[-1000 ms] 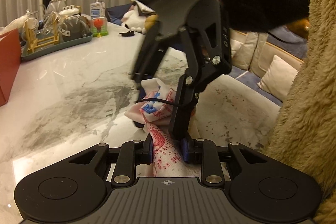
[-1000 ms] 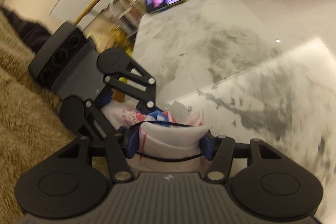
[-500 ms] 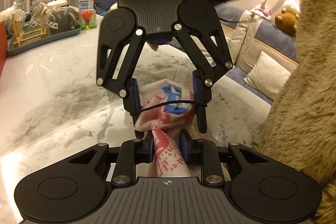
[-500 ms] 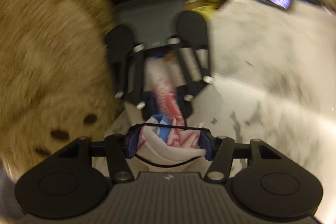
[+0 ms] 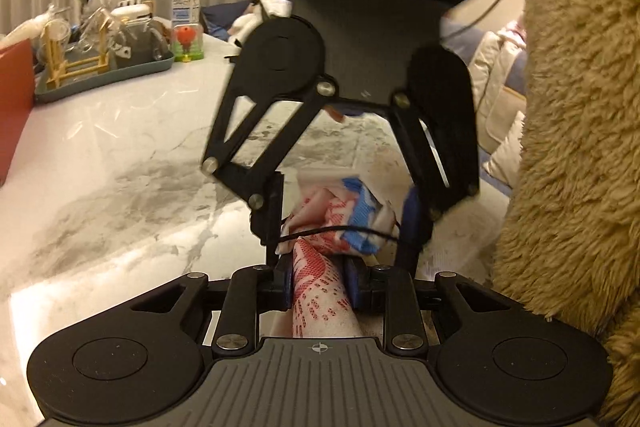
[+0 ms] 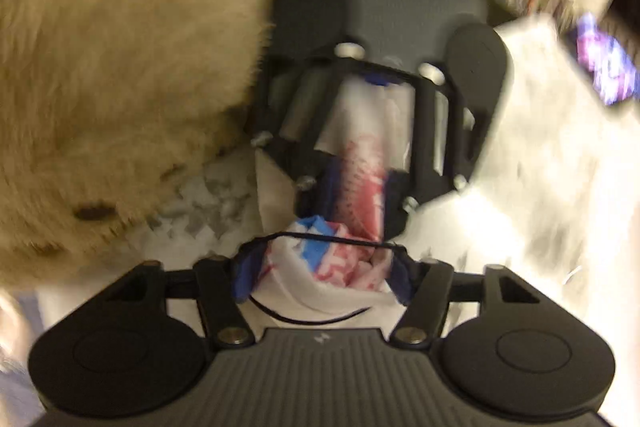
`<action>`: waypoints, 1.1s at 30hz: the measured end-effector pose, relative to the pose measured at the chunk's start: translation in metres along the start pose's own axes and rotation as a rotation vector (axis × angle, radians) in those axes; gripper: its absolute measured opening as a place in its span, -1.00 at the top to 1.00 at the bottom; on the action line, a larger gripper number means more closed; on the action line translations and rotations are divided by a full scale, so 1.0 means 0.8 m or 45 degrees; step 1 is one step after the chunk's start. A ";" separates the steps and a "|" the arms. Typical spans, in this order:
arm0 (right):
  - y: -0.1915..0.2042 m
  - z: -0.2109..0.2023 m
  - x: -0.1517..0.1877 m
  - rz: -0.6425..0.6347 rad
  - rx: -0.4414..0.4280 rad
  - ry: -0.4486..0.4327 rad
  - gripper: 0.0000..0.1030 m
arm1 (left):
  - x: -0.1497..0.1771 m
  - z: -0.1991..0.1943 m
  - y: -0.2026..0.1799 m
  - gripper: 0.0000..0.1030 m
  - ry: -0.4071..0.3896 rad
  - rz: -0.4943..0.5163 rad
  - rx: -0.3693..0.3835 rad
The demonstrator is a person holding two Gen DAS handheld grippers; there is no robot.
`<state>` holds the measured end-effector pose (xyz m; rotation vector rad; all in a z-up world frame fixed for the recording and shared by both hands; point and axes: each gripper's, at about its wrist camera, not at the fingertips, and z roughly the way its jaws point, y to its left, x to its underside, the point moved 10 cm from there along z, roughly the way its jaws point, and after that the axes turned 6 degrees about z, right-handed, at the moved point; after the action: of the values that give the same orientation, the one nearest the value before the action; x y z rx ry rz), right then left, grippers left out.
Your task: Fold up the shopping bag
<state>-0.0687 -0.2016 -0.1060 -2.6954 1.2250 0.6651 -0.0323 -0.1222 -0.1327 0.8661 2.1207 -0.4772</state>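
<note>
Grippers (image 5: 320, 281) (image 5: 340, 227) round bag (image 5: 320, 291), tray (image 5: 120, 79) behind.

Left gripper (image 5: 320, 281) low at near edge of marble table (image 5: 120, 155), rolled shopping bag (image 5: 320, 291) between its fingers. Right gripper (image 5: 340, 219) above and just beyond, facing it, bag's bunched end between its fingers. Tray (image 5: 100, 79) of glassware far left at table's back; juice carton (image 5: 186, 27) right of tray. Sofa cushions (image 5: 500, 87) behind table, right. Fleece sleeve (image 5: 572, 147) along right edge.
</note>
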 end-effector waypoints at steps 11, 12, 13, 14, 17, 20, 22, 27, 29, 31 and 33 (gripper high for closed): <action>0.016 -0.023 0.013 0.257 0.111 -0.043 -0.38 | 0.001 -0.005 0.005 0.48 -0.001 -0.019 0.000; 0.018 -0.025 0.008 0.247 0.106 -0.045 -0.38 | -0.003 -0.003 0.008 0.48 0.013 -0.015 -0.002; 0.019 -0.027 0.008 0.245 0.101 -0.046 -0.40 | -0.004 -0.005 0.008 0.48 0.022 -0.007 -0.002; 0.020 -0.029 0.009 0.247 0.101 -0.034 -0.41 | -0.003 -0.007 0.007 0.48 0.024 0.005 -0.002; 0.024 -0.030 0.011 0.253 0.104 0.019 -0.41 | 0.004 -0.007 0.007 0.48 -0.015 0.044 0.013; 0.027 -0.020 0.003 0.244 0.104 0.093 -0.43 | 0.004 -0.008 0.006 0.46 -0.016 0.084 0.021; 0.026 -0.017 -0.001 0.251 0.095 0.187 -0.47 | 0.002 -0.008 0.004 0.45 -0.019 0.144 0.006; 0.040 -0.003 0.000 0.199 0.081 0.389 -1.00 | 0.002 -0.020 0.003 0.41 -0.015 0.245 -0.073; 0.042 -0.008 0.002 0.216 0.086 0.366 -1.00 | 0.004 -0.025 0.004 0.41 -0.018 0.247 -0.088; 0.043 -0.014 0.007 0.248 0.096 0.303 -1.00 | 0.005 -0.029 0.005 0.41 -0.024 0.228 -0.093; 0.044 -0.020 0.011 0.252 0.099 0.261 -1.00 | 0.006 -0.028 0.008 0.41 -0.039 0.192 -0.087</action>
<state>-0.0842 -0.2359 -0.0927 -2.6537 1.5467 0.3581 -0.0419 -0.1029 -0.1228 0.9645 2.0141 -0.3361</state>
